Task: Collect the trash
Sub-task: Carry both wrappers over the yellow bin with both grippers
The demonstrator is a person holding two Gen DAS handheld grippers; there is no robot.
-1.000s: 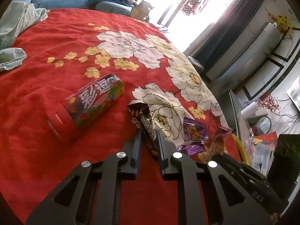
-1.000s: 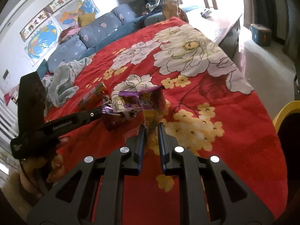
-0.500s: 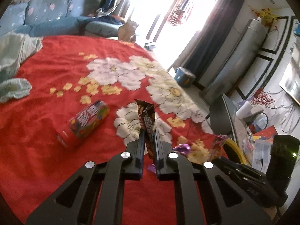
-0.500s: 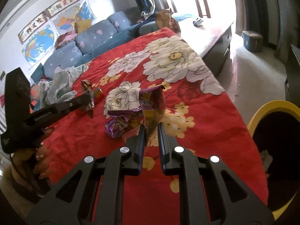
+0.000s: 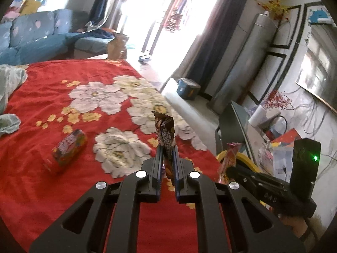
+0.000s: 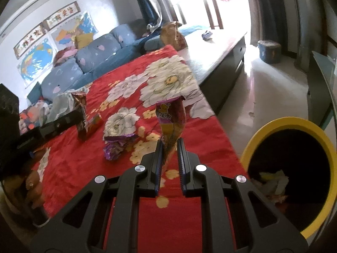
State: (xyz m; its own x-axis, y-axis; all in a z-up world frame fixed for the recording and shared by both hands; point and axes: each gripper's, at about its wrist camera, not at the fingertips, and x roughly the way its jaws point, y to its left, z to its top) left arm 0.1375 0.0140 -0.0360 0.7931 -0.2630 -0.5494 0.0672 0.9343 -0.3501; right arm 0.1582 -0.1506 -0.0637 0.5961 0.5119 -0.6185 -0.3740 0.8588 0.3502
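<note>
My left gripper [image 5: 167, 147] is shut on a dark brown snack wrapper [image 5: 165, 132] and holds it upright above the red floral cloth [image 5: 42, 189]. My right gripper [image 6: 169, 142] is shut on a purple and yellow snack bag [image 6: 171, 120], held above the cloth's edge. The yellow-rimmed trash bin [image 6: 280, 122] with some trash inside stands to the right of it, below the table edge. A colourful candy can [image 5: 69, 149] lies on its side on the cloth. A crumpled purple wrapper [image 6: 118, 143] lies on the cloth left of my right gripper.
A blue sofa [image 6: 88, 63] stands behind the table. Crumpled pale cloths [image 5: 10, 84] lie at the cloth's far left. A blue bucket [image 5: 187, 88] stands on the floor near the dark curtains. A cluttered side table [image 5: 273, 135] is at the right.
Both grippers have lifted their wrappers off the cloth and risen. The right gripper has swung toward the yellow bin, which now shows fully. The purple wrapper stays on the cloth.
</note>
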